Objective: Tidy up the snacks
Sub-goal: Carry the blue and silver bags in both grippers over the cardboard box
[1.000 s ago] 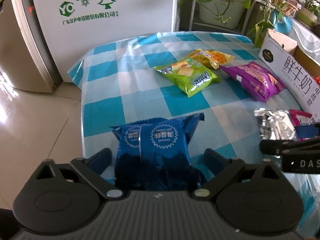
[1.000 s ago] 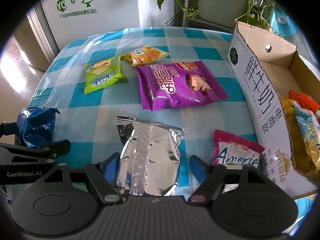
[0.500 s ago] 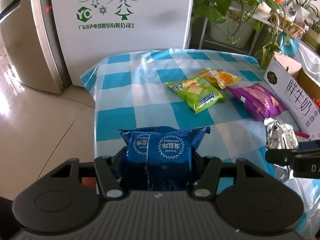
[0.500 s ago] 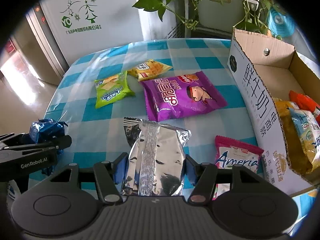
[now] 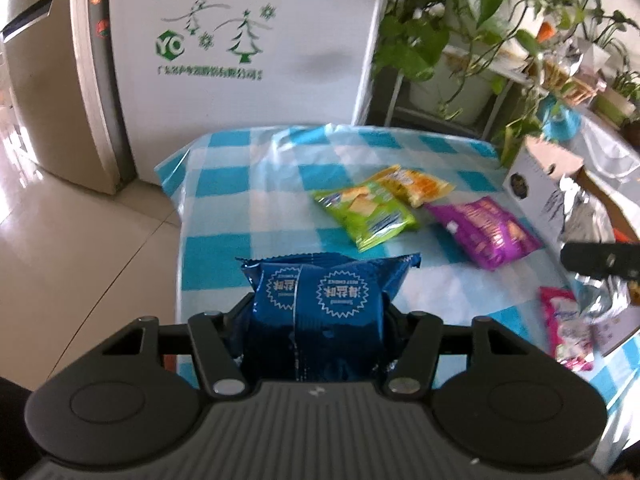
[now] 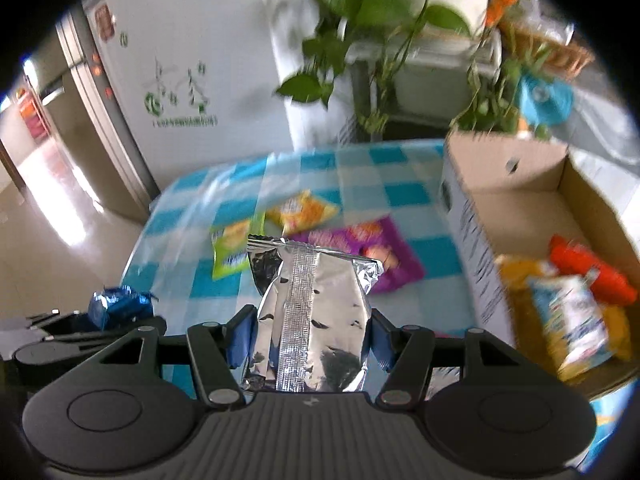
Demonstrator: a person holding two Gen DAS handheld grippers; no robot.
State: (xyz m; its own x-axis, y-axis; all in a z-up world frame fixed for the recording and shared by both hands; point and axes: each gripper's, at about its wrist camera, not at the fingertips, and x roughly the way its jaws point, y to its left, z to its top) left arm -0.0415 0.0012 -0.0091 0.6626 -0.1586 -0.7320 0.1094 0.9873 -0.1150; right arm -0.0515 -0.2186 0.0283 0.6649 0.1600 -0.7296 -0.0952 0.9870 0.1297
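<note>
Judging by the box (image 6: 520,200) partly filled, a blue packet (image 5: 324,312) is clamped in the left claw (image 5: 316,320), a silver bag (image 6: 310,312) in the right claw (image 6: 308,336), with four packets left on the surface (image 5: 224,184).

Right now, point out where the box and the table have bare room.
The box floor is bare at its far end, beyond the orange packet; its near end is crowded. On the table, the checked cloth is bare left of the green bag and behind the yellow one. Packets crowd the side by the box.
</note>
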